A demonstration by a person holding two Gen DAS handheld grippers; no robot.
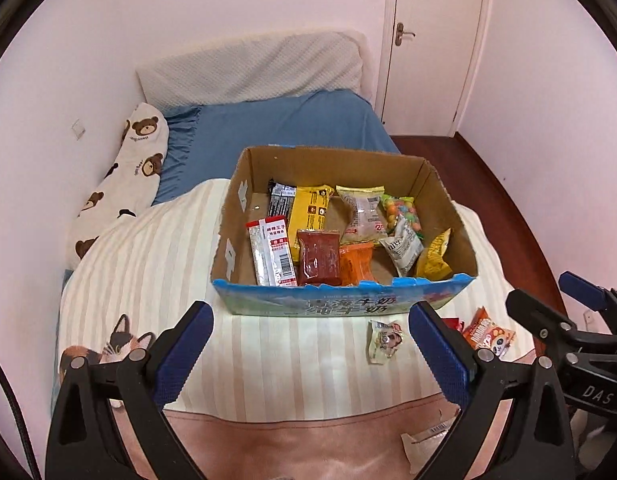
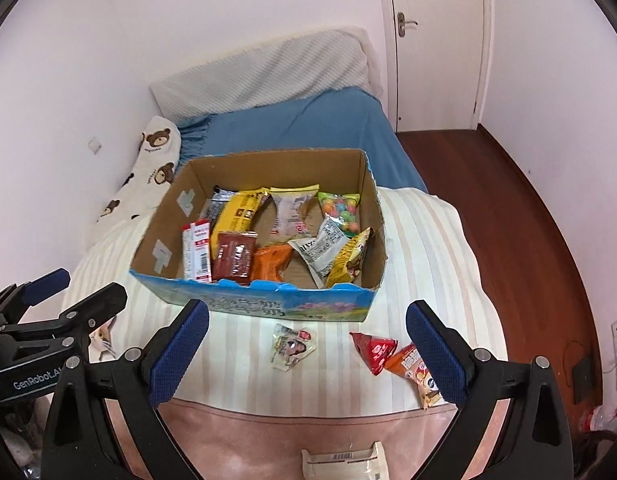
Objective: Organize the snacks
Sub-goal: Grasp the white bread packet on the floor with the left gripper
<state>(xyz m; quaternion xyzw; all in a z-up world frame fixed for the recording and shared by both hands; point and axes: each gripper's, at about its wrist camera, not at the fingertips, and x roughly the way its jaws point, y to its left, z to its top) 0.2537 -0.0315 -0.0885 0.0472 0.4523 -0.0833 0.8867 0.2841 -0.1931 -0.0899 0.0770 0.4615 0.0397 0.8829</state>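
Observation:
An open cardboard box (image 1: 440,192) with a blue printed front sits on the striped bed cover; it also shows in the right wrist view (image 2: 372,200). It holds several snack packets. On the cover in front of it lie a small clear packet (image 1: 384,341) (image 2: 291,346), a red triangular packet (image 2: 373,350) and an orange packet (image 1: 490,334) (image 2: 418,372). A white packet (image 2: 344,462) lies nearest, on the pink blanket. My left gripper (image 1: 310,344) is open and empty, short of the box. My right gripper (image 2: 308,344) is open and empty, above the loose packets.
A bear-print pillow (image 1: 124,184) lies along the left wall. A blue sheet (image 1: 276,128) and a white pillow (image 1: 252,68) lie behind the box. A wooden floor (image 2: 508,208) and a closed door (image 2: 436,40) are to the right.

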